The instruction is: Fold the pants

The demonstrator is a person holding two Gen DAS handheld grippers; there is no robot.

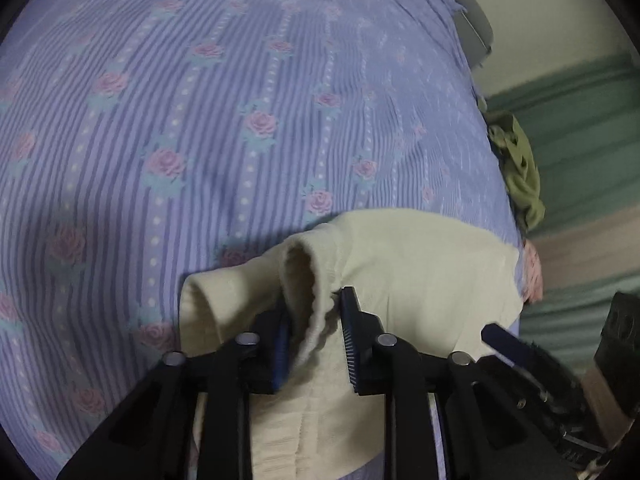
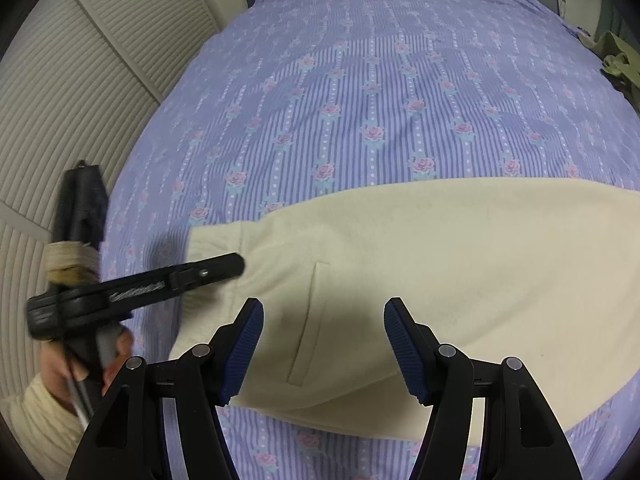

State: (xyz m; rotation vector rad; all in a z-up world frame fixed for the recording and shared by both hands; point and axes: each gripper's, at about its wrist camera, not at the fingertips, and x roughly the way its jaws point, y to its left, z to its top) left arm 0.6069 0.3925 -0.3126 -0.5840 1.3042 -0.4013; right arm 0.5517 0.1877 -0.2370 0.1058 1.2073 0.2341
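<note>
Left tongs (image 1: 316, 320) closed on the ribbed waistband (image 1: 320, 312) of the cream pants (image 2: 440, 264), a bunched fold of hem pinched between the pads; right tongs (image 2: 324, 344) apart, nothing between the pads, hovering over the pocket slit (image 2: 306, 320) on the hip; pants lie flat across the near edge of the bed (image 2: 360, 80), waistband end toward the left side, legs running off to the right; judged early in the fold: one edge gripped, no fold laid over yet, the cloth not yet lifted or doubled; right-wrist view alone shows the left tool from the side, with the person's hand (image 2: 80, 364) and cream sleeve, plus louvred doors (image 2: 80, 80) beyond the bed; left-wrist view alone shows the pinch up close; farther off, an olive garment (image 1: 520, 172) at the bed's far edge, seen in both.
</note>
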